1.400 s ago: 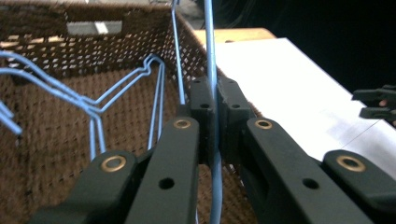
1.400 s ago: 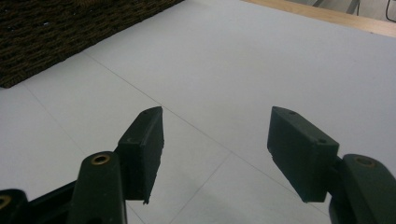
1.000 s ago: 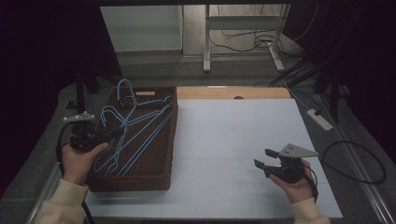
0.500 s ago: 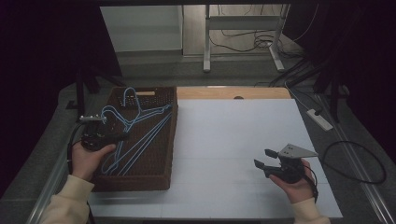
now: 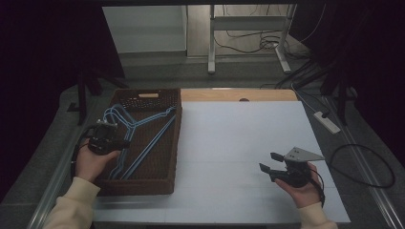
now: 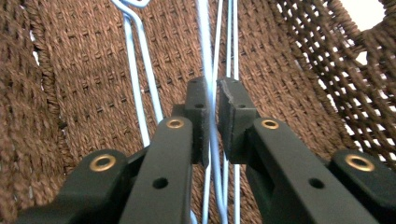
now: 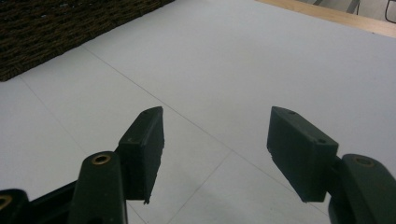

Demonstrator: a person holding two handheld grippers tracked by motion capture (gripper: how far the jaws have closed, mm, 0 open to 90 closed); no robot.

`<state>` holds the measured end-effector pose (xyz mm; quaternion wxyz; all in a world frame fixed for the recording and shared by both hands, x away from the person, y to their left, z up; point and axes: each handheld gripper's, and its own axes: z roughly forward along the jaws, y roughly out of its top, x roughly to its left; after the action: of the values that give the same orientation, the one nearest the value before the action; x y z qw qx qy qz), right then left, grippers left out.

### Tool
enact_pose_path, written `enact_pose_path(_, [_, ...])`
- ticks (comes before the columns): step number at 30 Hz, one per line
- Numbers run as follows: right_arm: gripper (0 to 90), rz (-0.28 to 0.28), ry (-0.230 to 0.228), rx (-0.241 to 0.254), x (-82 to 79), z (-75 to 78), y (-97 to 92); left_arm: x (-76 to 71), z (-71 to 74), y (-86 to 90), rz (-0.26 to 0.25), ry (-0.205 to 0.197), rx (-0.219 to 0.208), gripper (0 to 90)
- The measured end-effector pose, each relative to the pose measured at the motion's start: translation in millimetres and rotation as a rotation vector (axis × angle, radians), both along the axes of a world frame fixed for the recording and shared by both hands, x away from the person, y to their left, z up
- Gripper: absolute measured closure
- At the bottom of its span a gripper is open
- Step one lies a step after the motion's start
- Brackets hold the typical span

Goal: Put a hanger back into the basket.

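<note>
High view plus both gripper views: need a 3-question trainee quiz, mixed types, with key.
1. True or false: the blue wire hangers lie on the white table top.
2. The right gripper has its jaws: A) open over bare table, B) shut on a hanger, C) inside the basket.
3. What runs between the pads of the left gripper?

Key:
1. False; they lie in the brown woven basket.
2. A.
3. A blue hanger wire; those jaws have just been opening, with a narrow gap around it.

Hangers (image 5: 138,138) lie in a basket (image 5: 143,183) at the left of the table (image 5: 239,138); a power strip (image 5: 327,121) lies right of it.
</note>
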<state>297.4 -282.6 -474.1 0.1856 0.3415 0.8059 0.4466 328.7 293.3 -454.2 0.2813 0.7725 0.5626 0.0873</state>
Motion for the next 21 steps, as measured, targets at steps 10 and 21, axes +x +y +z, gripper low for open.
enact_pose_path(10, [37.1,0.000,-0.001,0.000,-0.1,0.4,-0.6,-15.3,16.3,-5.3,-0.024,-0.168,-0.047,46.7])
enact_pose_path(21, [36.7,-0.001,0.005,-0.002,0.2,0.0,-0.5,-51.7,37.2,-27.7,-0.146,-0.357,-0.173,39.2])
